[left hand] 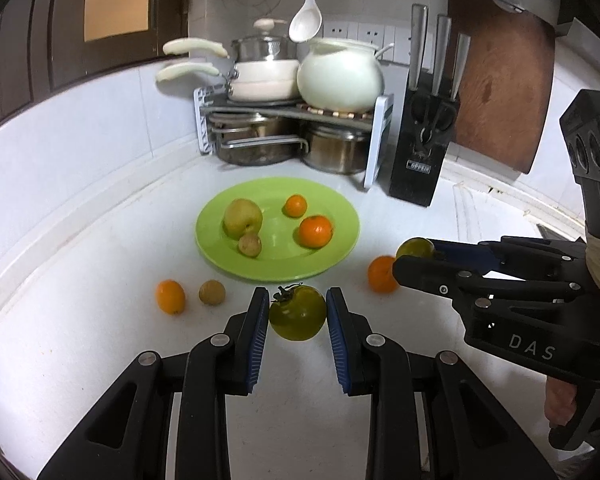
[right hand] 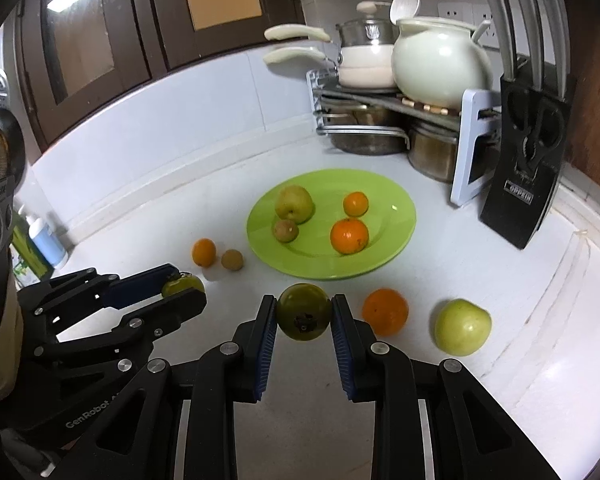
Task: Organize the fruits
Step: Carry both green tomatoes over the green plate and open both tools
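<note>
4 fruits already sit on the green plate [left hand: 216,256] at the middle of the left wrist view: a yellow pear [left hand: 243,218], a small brown fruit [left hand: 249,245] touching it, and 2 oranges, a small one [left hand: 295,205] and a larger one [left hand: 315,231].

2 more are in hand. The left claw [left hand: 298,314] is clamped on a green persimmon [left hand: 297,318], stem up, low centre in that view. The right claw [right hand: 304,314] is clamped on another green persimmon [right hand: 303,311], low centre in the right wrist view. Both fruits look to be off the desk [left hand: 80,320], just short of the plate's near rim.

Left on the desk, by my count, are 4: a small orange [left hand: 170,297] and a brown round fruit [left hand: 212,292] at lower left of the plate, a big orange [right hand: 385,312] and a green apple [right hand: 463,327] at lower right.

At upper right stand a pot rack [left hand: 374,148], a knife block [left hand: 420,152] and a cutting board [left hand: 504,92], all well apart from the plate. Nothing blocks the way in; the plate's free space is mostly its near half.
</note>
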Demonstrator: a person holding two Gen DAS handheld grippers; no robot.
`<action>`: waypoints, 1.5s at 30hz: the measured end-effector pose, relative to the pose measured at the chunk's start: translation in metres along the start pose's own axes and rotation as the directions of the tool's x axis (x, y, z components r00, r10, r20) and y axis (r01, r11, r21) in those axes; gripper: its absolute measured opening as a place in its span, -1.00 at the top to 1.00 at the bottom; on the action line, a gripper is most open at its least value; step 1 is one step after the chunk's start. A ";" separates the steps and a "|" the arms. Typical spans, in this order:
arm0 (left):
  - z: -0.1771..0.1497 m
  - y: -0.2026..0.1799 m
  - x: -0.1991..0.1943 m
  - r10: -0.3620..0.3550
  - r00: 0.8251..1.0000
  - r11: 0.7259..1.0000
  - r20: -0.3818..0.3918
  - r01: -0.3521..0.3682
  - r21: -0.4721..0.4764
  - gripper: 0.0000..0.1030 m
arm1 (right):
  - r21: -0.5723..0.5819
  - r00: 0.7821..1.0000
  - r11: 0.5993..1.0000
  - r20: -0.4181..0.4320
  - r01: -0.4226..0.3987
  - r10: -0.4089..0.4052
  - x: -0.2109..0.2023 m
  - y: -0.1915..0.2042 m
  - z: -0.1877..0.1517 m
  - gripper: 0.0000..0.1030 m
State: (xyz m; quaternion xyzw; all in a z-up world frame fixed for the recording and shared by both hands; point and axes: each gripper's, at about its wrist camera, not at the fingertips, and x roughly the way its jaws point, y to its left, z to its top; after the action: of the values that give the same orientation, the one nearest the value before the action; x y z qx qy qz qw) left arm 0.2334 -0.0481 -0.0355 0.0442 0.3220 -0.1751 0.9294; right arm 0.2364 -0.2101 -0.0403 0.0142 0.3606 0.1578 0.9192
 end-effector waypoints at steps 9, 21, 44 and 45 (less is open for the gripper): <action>0.022 -0.003 -0.006 0.009 0.998 1.000 0.056 -0.010 0.024 0.43 | -0.018 0.998 1.000 0.060 0.002 -0.001 -0.009 -0.001 0.017 0.45; 0.062 0.004 0.008 0.026 0.994 0.999 0.107 -0.031 0.042 0.42 | -0.038 0.997 0.999 0.073 0.007 -0.005 0.006 -0.011 0.052 0.45; 0.122 0.051 0.109 0.018 1.000 1.000 -0.023 -0.018 -0.009 0.43 | -0.101 1.000 0.995 -0.017 0.012 -0.014 0.097 -0.028 0.127 0.45; 0.123 0.052 0.113 0.019 0.999 1.000 -0.031 -0.019 -0.009 0.43 | -0.102 1.000 0.995 -0.026 0.013 -0.015 0.102 -0.028 0.129 0.45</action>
State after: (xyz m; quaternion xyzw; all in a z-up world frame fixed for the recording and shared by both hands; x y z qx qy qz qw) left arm 0.4059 -0.0571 -0.0099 0.0459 0.3367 -0.1640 0.9261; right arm 0.4005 -0.1951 -0.0162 -0.0375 0.3642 0.1698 0.9150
